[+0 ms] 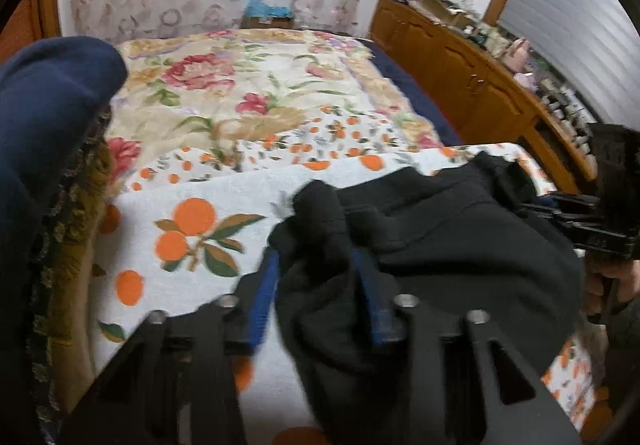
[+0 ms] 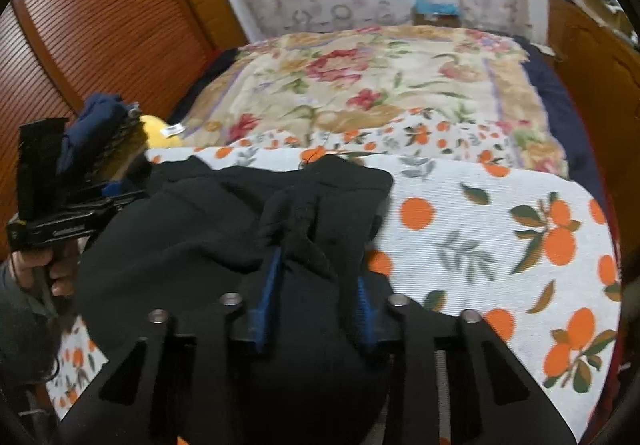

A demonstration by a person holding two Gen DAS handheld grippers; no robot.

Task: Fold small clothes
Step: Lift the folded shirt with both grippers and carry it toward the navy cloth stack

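Black fleece garment (image 1: 460, 245) lies bunched on the orange-print cloth (image 1: 192, 185) spread over the near end of the bed (image 2: 380, 85), at the centre of both wrist views. Left gripper (image 1: 316, 265) has a thick fold of the dark fabric between its blue-padded jaws, which are clamped on it; the fabric rises in a hump at twelve o'clock from the jaws. Right gripper (image 2: 318, 277) is likewise clamped on another bunch of the same garment, with the bulk of the cloth spreading toward nine o'clock in its view. A pile of navy clothing (image 1: 52, 105) sits at nine o'clock of the garment in the left view.

This looks a soft, light, limp piece with some thickness; it should sag and drape the moment it is lifted, and it will not slip readily from ribbed pads. It is not fragile. A better hold for folding would likely be on an edge or corner, a single layer at a hem, instead of a wad from the middle, so the cloth hangs flat between both grips.
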